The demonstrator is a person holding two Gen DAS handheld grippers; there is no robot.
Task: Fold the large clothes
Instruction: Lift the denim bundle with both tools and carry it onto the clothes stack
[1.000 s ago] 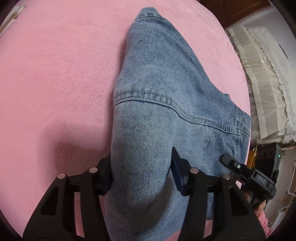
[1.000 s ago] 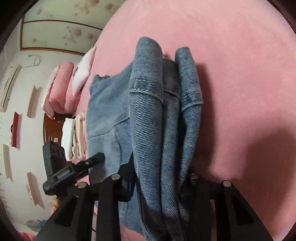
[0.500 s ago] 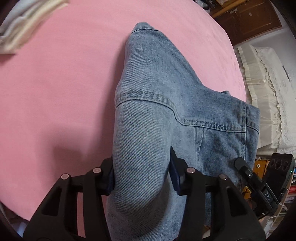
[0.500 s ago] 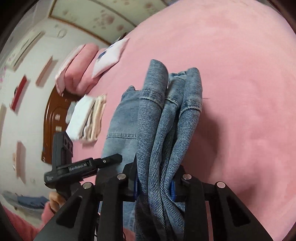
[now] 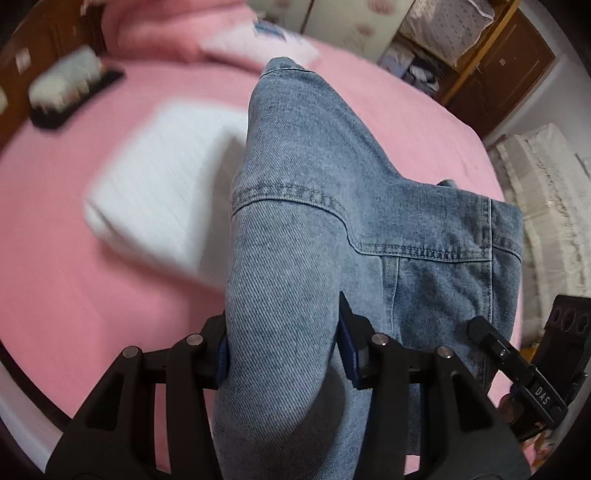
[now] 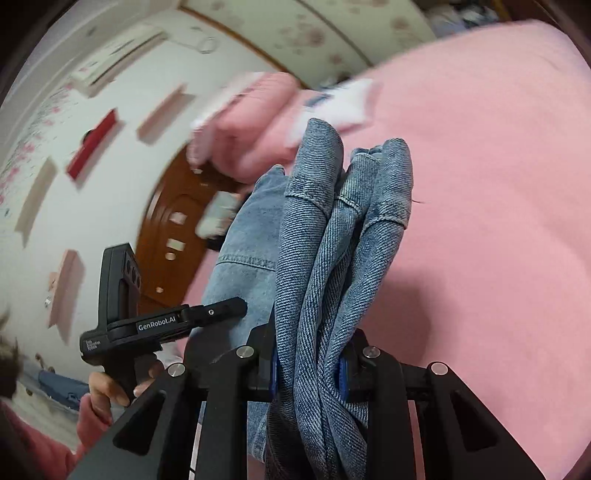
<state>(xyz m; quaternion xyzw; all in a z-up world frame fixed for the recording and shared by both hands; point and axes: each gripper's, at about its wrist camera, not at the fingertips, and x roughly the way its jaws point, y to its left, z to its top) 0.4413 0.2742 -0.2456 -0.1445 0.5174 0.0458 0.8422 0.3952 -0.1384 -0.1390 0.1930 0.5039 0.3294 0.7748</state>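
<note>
A blue denim garment (image 5: 295,229) hangs folded above the pink bed (image 5: 74,280). My left gripper (image 5: 282,354) is shut on one thick fold of it. In the right wrist view my right gripper (image 6: 308,365) is shut on several bunched denim layers (image 6: 332,258). The right gripper also shows at the lower right of the left wrist view (image 5: 517,373), and the left gripper at the left of the right wrist view (image 6: 166,325), a hand around its handle. Both hold the garment up off the bed.
A folded white cloth (image 5: 162,181) lies on the bed left of the denim. Pink bedding (image 5: 162,33) and a white pillow (image 5: 258,44) lie at the far end. A dark tray with light items (image 5: 70,92) is far left. A wooden cabinet (image 5: 498,66) stands far right.
Both grippers have lifted and tilted up with the denim still gripped. The far end of the bed, the white cloth and the room wall have come into view.
</note>
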